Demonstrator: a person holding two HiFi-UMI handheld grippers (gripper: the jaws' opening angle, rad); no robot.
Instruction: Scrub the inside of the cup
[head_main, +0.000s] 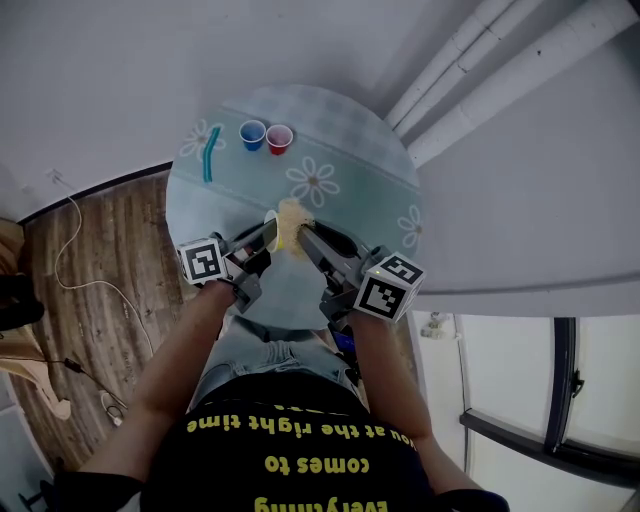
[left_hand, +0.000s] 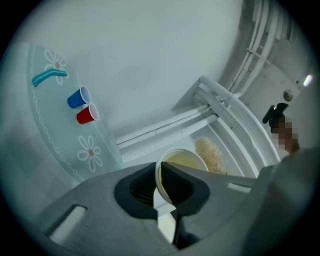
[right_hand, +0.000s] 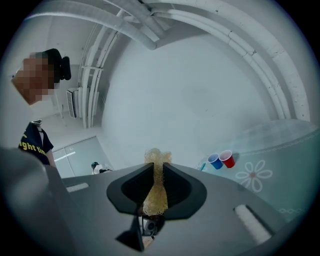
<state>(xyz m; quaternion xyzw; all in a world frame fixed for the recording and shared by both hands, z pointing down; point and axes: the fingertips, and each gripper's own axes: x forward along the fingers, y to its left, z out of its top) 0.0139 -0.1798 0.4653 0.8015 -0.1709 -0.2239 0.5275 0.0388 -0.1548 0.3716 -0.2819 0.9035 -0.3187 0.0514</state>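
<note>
Yellow cup (left_hand: 186, 160) is held above the table (head_main: 350, 140), its thin wall pinched between the jaws of the left hand-held gripper (left_hand: 162, 182). The right hand-held gripper (right_hand: 155, 189) is clenched on a yellowish sponge (right_hand: 157, 156). The sponge sits just beside the cup rim, and contact between them cannot be confirmed.

Procedure, as judged:
- Align the sponge tip with the cup mouth before entry.
- Press the sponge against the inner wall and sweep round to the base.
- Apply moderate force only, since the wall is likely to flex or slip at the pinch point.

Count:
- Yellow cup: one.
- Sponge: one.
- Hand-held grippers: two.
- On the table, well apart from the work: one blue cup (head_main: 252, 135), one red cup (head_main: 279, 138), one teal stick-like item (head_main: 209, 158).
</note>
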